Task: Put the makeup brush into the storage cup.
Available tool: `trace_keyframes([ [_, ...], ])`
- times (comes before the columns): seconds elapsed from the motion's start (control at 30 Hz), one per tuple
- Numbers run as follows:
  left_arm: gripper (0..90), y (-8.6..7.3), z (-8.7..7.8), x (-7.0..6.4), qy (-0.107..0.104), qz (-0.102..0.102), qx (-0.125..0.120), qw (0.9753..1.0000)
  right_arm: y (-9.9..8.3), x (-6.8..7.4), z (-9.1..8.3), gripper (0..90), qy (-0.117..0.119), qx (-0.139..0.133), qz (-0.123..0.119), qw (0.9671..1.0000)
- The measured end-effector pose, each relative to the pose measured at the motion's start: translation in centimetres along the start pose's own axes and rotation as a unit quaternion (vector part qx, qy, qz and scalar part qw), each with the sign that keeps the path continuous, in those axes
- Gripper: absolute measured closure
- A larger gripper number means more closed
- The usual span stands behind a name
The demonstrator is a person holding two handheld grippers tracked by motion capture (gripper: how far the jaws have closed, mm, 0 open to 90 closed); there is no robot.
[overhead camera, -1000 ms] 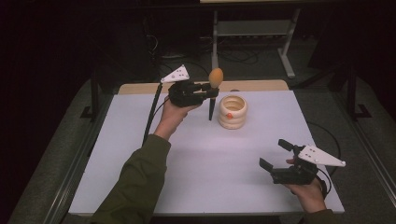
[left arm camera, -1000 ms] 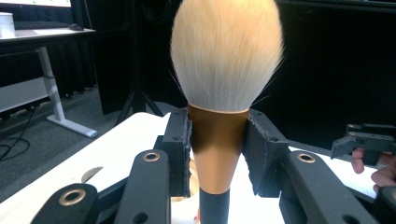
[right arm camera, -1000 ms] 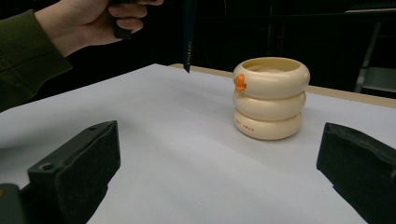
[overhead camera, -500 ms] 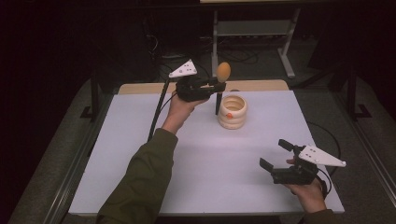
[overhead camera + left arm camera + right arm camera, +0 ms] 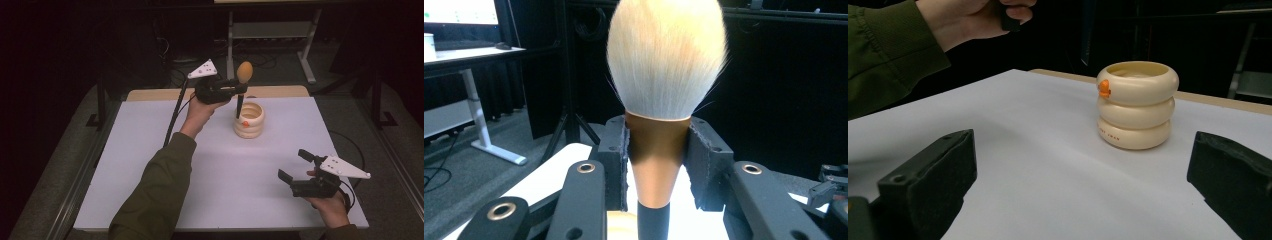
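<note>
White bench (image 5: 150, 165) surface sits in a dark room, carrying a cream ringed pot (image 5: 249, 120) toward 12 o'clock. Left claw (image 5: 239, 89) is clamped on the makeup brush (image 5: 243, 82) at its copper ferrule; the brush stands with its long axis vertical, pale bristle head at 12 o'clock, black handle at 6 o'clock reaching down to the pot's mouth. Right claw (image 5: 295, 165) rests near the 5 o'clock corner, jaws apart, holding nothing.

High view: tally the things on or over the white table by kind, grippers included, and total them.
Black two-jaw grippers: 2, left and right
Makeup brush with cream bristles, copper ferrule, black handle: 1
Cream ringed holder with orange knob: 1
Total: 4
</note>
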State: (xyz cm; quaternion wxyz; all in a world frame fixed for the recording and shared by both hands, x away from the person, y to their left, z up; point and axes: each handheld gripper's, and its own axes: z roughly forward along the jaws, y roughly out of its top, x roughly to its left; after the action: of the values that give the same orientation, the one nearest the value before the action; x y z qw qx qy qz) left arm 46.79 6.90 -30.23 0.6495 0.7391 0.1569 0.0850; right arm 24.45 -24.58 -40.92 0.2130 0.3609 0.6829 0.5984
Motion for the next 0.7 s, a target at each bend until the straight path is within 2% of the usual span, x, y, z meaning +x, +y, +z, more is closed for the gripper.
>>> trace_keyframes([
  [0.27, 64.3, 0.1, 1.2, 0.2, -0.001, 0.006, 0.002, 1.0, 0.0, 0.0, -0.2, 0.0, 0.0, -0.001, 0.004, 1.0],
  [0.53, 64.2, 0.0, 1.7, 0.6, 0.004, 0.011, -0.002, 0.9999, 0.0, -0.1, -0.2, 0.0, 0.001, -0.003, 0.004, 1.0],
  [0.7, 64.2, -0.3, 1.9, 0.9, 0.005, 0.003, -0.006, 1.0, 0.0, -0.1, -0.2, 0.0, 0.001, -0.004, 0.004, 1.0],
])
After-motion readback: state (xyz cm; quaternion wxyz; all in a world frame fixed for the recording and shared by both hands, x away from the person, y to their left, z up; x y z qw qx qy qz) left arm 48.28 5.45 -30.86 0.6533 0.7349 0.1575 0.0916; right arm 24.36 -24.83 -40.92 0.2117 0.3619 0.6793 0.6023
